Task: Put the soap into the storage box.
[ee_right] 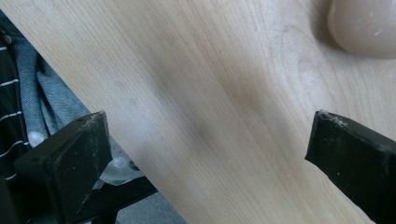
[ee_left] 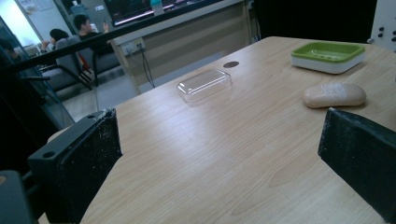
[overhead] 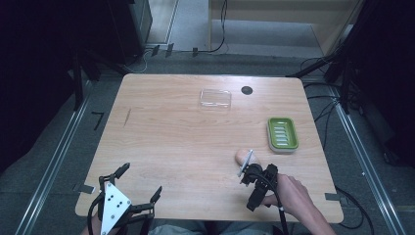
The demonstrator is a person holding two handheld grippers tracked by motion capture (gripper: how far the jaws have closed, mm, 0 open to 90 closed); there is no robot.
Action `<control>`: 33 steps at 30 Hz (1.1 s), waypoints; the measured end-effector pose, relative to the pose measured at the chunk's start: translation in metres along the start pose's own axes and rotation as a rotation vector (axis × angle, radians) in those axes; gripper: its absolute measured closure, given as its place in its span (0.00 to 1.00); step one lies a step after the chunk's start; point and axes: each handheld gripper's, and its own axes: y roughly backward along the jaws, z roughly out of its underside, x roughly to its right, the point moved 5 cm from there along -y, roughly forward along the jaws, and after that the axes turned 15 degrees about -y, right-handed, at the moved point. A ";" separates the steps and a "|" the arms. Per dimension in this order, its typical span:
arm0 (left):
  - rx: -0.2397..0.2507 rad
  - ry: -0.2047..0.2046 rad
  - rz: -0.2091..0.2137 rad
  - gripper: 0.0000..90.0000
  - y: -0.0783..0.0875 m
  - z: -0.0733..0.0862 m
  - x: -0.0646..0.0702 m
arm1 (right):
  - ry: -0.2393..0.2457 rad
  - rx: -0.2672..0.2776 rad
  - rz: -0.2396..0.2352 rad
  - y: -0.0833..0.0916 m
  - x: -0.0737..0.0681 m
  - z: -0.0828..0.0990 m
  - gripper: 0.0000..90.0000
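Note:
A beige bar of soap [overhead: 241,155] lies on the wooden table [overhead: 186,147], right of centre and toward the front. It is also in the left gripper view [ee_left: 334,94] and at the top right corner of the right gripper view [ee_right: 366,25]. My right gripper [overhead: 254,182] hovers just in front of the soap, held by a hand [overhead: 291,193]. Its jaws [ee_right: 210,135] stand wide open with bare table between them. My left gripper [overhead: 142,179] rests at the front left edge, open and empty [ee_left: 219,135]. A green and white soap dish [overhead: 283,133] [ee_left: 328,56] sits at the right.
A clear plastic lid [overhead: 215,98] [ee_left: 204,84] lies near the far edge, beside a dark round hole [overhead: 247,90] in the tabletop. The table's near edge and striped clothing [ee_right: 18,107] appear at the left of the right gripper view. Cables trail on the floor around the table.

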 end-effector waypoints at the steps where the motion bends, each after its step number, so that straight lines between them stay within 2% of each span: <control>1: 0.000 0.000 0.000 0.00 0.000 0.000 0.000 | -0.006 0.000 -0.001 0.000 0.000 -0.001 0.00; 8: 0.000 0.002 -0.001 0.00 0.000 0.000 0.000 | -0.007 0.007 0.004 0.004 0.006 -0.007 0.00; 22: 0.000 0.000 0.000 0.00 0.000 0.000 0.000 | -0.066 0.037 -0.009 0.011 0.021 -0.014 0.00; 25: -0.001 0.002 -0.002 0.00 0.000 0.000 0.000 | -0.065 0.033 -0.010 0.012 0.025 -0.016 0.00; 27: -0.001 0.001 -0.001 0.00 0.000 0.000 0.000 | -0.084 0.037 -0.015 0.012 0.026 -0.018 0.00; 29: -0.001 0.000 -0.001 0.00 0.000 0.000 0.000 | -0.075 0.034 -0.011 0.012 0.028 -0.019 0.00; 33: 0.000 0.002 -0.002 0.00 0.000 0.000 0.000 | -0.101 0.035 -0.016 0.012 0.033 -0.023 0.00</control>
